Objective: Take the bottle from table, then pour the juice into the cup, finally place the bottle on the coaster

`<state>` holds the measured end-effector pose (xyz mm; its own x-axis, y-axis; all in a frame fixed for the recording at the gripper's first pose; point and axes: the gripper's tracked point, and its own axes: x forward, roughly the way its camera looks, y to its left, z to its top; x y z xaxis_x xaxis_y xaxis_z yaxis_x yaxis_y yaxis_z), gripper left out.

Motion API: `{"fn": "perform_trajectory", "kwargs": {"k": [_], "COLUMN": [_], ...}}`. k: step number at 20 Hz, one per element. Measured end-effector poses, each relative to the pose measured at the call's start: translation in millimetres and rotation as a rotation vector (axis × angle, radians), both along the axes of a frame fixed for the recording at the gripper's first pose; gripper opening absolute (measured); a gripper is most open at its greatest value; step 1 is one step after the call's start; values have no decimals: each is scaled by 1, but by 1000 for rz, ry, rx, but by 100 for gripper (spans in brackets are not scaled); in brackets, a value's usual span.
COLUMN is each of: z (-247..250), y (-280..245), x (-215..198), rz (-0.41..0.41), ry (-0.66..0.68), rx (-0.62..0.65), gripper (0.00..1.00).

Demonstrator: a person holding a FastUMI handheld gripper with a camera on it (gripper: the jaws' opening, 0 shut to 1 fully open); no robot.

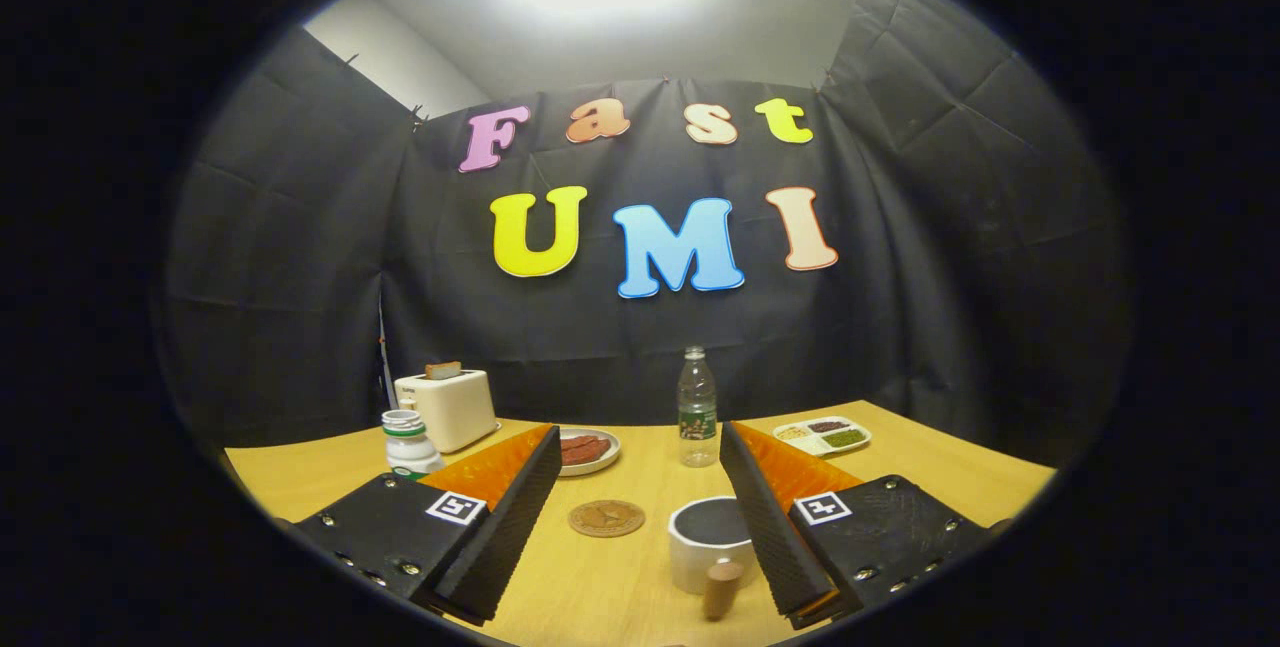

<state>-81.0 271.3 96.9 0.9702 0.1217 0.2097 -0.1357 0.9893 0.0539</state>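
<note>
We see our gripper, two wedge-shaped fingers with ridged inner faces, dark textured mounts dotted with silver screws, square black-and-white marker tags at seven and five o'clock, jaws spread wide

No readable text on the bottle label (too small to tell).

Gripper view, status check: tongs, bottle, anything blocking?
Tongs open, holding nothing. Clear plastic bottle upright beyond them, untouched. White cup with wooden handle and round brown coaster between the fingers, short of the bottle.
</note>
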Motion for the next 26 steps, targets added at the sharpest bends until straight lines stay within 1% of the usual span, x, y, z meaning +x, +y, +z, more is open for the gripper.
{"fn": "perform_trajectory", "kwargs": {"k": [6,10,13,18,26], "z": [-23,-36,-47,-68,-98], "y": [59,101,131,171,199], "x": [-2,2,7,28,73], "rz": [34,79,112,159,176], "ry": [21,30,47,93,166], "rx": [-14,-17,-46,-92,-95], "gripper": [96,96,96,96,97]}}
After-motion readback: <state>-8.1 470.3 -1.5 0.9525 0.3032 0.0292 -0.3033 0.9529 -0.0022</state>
